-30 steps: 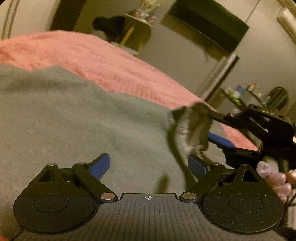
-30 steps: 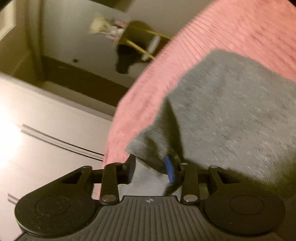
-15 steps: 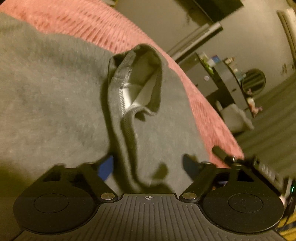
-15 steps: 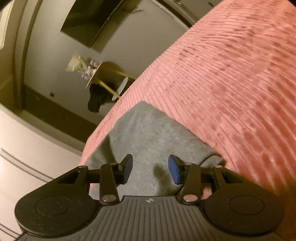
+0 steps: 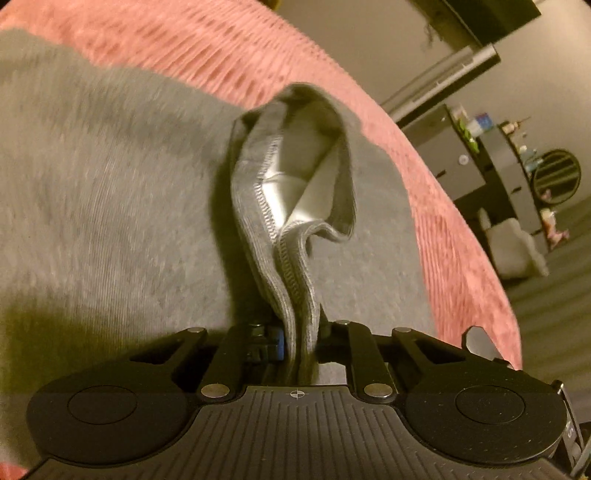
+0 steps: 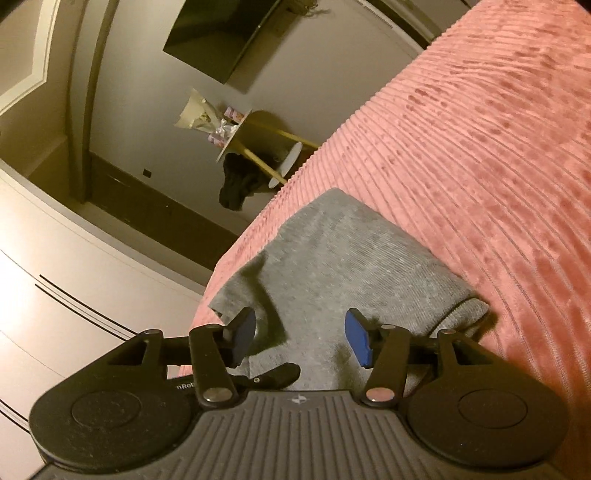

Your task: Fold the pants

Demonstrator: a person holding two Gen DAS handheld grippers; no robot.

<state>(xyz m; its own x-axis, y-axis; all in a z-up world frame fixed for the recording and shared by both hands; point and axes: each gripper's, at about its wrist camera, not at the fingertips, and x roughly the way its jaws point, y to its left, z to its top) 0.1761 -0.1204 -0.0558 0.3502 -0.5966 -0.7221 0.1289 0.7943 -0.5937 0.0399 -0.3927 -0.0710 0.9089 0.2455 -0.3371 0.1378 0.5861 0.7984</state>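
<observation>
Grey pants (image 5: 110, 206) lie on a pink ribbed bedspread (image 5: 221, 48). My left gripper (image 5: 297, 339) is shut on a raised fold of the pants' hem, whose stitched edge and pale inside (image 5: 291, 184) stand up in front of the fingers. In the right wrist view the pants (image 6: 332, 258) lie folded near the bed's edge. My right gripper (image 6: 301, 338) is open just above them, its blue pads (image 6: 356, 341) apart with nothing between them.
The bedspread (image 6: 480, 147) stretches away to the right. Beyond the bed's edge are a white wardrobe (image 6: 55, 295), a small round table (image 6: 243, 140) with a dark cloth hanging, a wall television (image 6: 221, 33), and dark shelves (image 5: 480, 162).
My left gripper has closed on the raised hem fold it was straddling. My right gripper has let go of the pants' corner, opened wider and drawn back a little.
</observation>
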